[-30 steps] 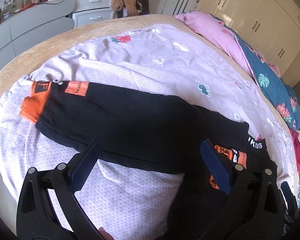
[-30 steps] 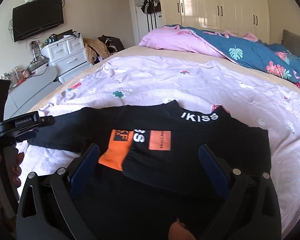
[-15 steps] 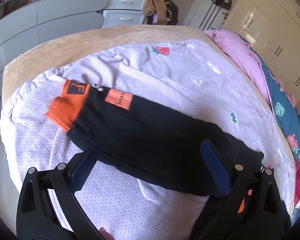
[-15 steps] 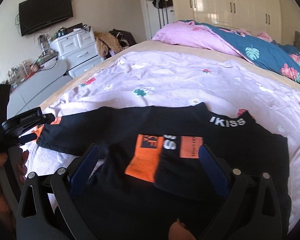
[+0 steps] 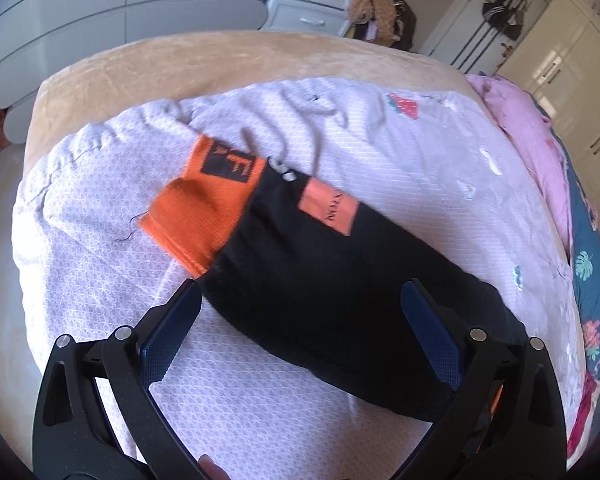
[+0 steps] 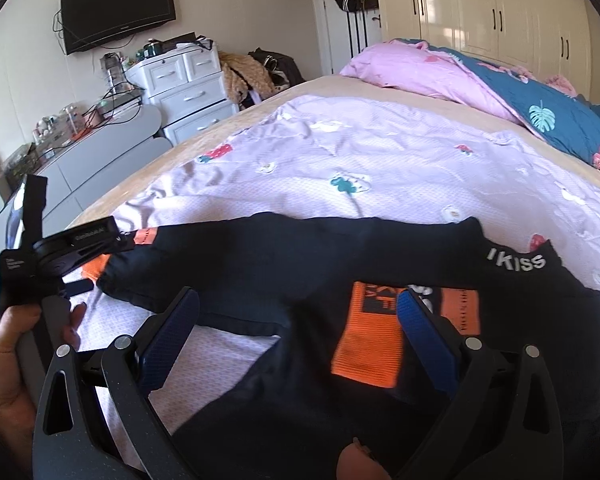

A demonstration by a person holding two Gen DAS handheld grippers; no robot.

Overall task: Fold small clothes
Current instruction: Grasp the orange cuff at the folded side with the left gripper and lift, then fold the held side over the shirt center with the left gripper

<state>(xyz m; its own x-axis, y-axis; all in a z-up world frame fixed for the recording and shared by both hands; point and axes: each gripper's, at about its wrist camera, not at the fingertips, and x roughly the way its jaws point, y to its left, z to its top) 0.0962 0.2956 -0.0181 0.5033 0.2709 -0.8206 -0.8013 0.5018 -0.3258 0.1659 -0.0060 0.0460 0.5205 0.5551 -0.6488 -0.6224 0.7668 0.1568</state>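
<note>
Hovering left gripper (image 5: 300,300), black sweater (image 5: 340,280), sleeve outstretched

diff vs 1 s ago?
The left hand-held gripper has travelled along the outstretched black sleeve toward its orange ribbed cuff, open throughout. Unchanged: the right hand-held gripper is open over the black top's body, the other sleeve lies folded across it, nothing gripped.
</note>
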